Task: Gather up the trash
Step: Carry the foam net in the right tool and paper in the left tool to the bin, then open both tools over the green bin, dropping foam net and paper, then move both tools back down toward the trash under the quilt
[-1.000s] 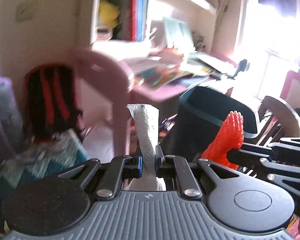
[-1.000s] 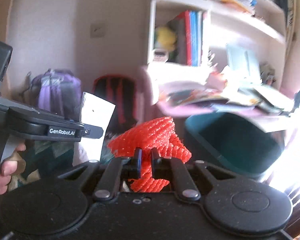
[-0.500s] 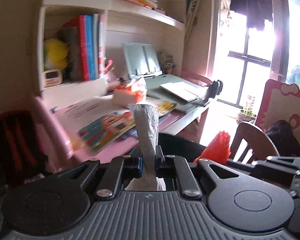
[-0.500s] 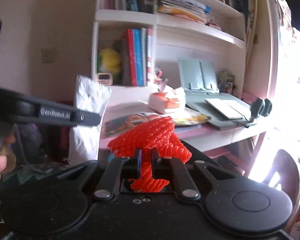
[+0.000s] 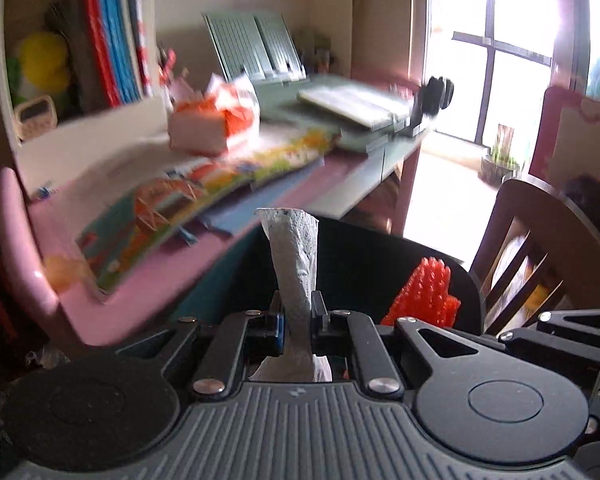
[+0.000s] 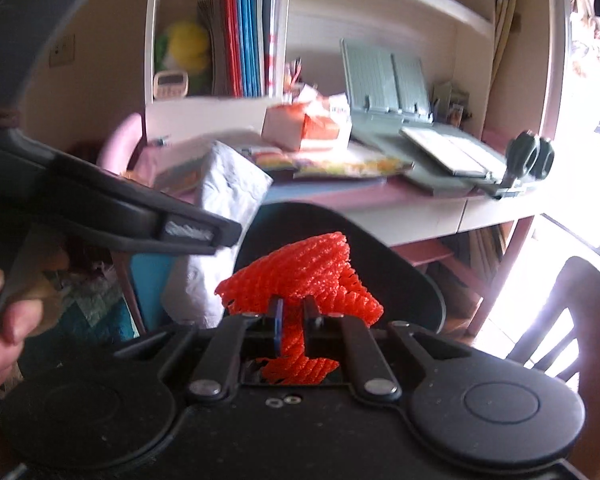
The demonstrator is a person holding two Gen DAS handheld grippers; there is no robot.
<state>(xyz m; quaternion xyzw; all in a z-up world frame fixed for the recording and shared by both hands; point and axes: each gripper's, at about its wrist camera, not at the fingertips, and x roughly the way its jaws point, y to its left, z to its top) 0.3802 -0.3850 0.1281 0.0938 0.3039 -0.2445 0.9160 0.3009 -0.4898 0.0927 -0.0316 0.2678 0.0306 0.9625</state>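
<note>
Since a second ago both views have swung from the backpacks to the dark round-rimmed bin (image 5: pixel 380 256), now mid-frame. The left gripper (image 5: pixel 298 322) stays clamped on crumpled white paper towel (image 5: pixel 294 256), the right gripper (image 6: pixel 292 320) on red foam netting (image 6: pixel 300 268); dropping looks imminent.

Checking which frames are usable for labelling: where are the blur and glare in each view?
Left wrist view: desk clutter smeared by motion, window blown out, white paper in the left gripper sharp. Right wrist view: red foam net sharp, glare at the right edge, desk items mildly blurred.
</note>
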